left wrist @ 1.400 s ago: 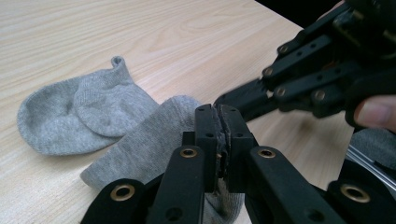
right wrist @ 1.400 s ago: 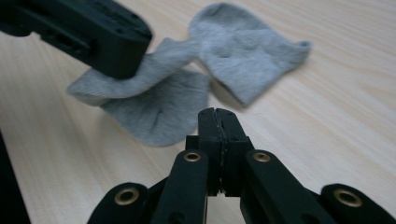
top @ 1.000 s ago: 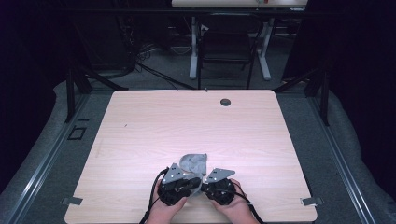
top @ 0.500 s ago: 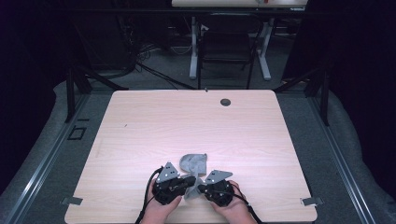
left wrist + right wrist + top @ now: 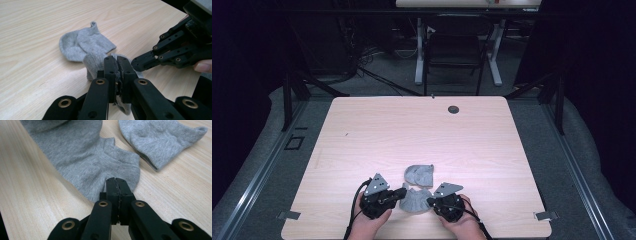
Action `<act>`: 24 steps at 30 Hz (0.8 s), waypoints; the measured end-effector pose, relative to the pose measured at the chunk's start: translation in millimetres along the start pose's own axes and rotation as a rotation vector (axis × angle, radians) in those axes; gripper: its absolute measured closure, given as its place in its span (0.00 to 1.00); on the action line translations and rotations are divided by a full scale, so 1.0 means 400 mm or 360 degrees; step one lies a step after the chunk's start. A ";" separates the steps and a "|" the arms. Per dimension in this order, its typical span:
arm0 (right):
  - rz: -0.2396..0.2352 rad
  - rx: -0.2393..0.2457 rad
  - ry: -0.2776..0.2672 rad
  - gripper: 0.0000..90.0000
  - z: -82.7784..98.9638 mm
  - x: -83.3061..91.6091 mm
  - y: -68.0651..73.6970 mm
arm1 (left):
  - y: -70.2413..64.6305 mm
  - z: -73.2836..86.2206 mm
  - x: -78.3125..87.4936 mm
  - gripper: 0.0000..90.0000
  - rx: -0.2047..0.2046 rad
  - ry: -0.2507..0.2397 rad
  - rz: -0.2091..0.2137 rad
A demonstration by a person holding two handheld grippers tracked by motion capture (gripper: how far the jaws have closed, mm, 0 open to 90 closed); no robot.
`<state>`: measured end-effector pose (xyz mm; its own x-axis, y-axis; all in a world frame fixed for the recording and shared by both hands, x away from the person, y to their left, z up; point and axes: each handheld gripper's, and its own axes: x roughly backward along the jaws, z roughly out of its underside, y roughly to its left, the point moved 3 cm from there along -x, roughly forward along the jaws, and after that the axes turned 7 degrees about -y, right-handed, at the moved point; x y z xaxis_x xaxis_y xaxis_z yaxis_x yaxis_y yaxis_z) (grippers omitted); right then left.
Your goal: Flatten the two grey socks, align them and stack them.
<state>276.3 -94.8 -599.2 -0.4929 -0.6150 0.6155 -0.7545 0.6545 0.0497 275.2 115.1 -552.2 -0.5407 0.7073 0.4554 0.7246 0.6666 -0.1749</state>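
Two grey ankle socks lie near the front edge of the table (image 5: 362,135), and both grippers are pinched onto the near sock (image 5: 416,200). The left gripper (image 5: 402,192) has its jaws closed tight on one end of it, fabric bunched between the pads, as the left gripper view shows. The right gripper (image 5: 430,202) has its jaws closed on the opposite edge, by the cuff, with only a thin fold caught at the tips. Holding it at two ends like this looks meant to stretch or flatten it between the hands, perhaps to line it up with its mate. The far sock (image 5: 419,173) lies loose just beyond, partly folded over itself, touching or nearly touching the held one and free of either gripper
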 end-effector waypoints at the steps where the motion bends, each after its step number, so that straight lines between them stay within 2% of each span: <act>1: 0.0002 -0.0001 0.0001 1.00 0.000 0.000 0.000 | 0.000 0.000 0.000 0.97 0.0000 0.0000 0.0000; 9: 0.0019 -0.0035 0.0008 1.00 0.003 0.005 -0.001 | 0.021 0.020 0.017 0.96 0.0000 0.0050 -0.0023; 14: 0.0018 -0.0053 0.0004 1.00 0.003 0.005 0.001 | 0.041 0.036 0.018 0.94 0.0053 0.0075 -0.0031; 16: 0.0017 -0.0050 0.0010 0.99 0.003 0.006 0.003 | 0.049 0.045 0.016 0.93 0.0107 0.0091 -0.0055; 17: 0.0026 -0.0050 0.0016 0.99 0.002 0.007 0.005 | 0.051 0.048 0.017 0.93 0.0109 0.0104 -0.0072; 18: 0.0025 -0.0047 0.0014 0.99 0.003 0.006 0.006 | 0.053 0.047 0.021 0.93 0.0083 0.0105 -0.0087; 24: 0.0032 -0.0027 0.0020 0.99 0.002 0.007 0.010 | 0.052 0.028 0.035 0.88 0.0066 0.0041 -0.0102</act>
<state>271.5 -94.2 -598.2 -0.5023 -0.5961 0.6264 -0.7368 0.6742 0.0507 277.9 141.4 -559.2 -0.5741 0.6568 0.4889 0.6702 0.7200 -0.1802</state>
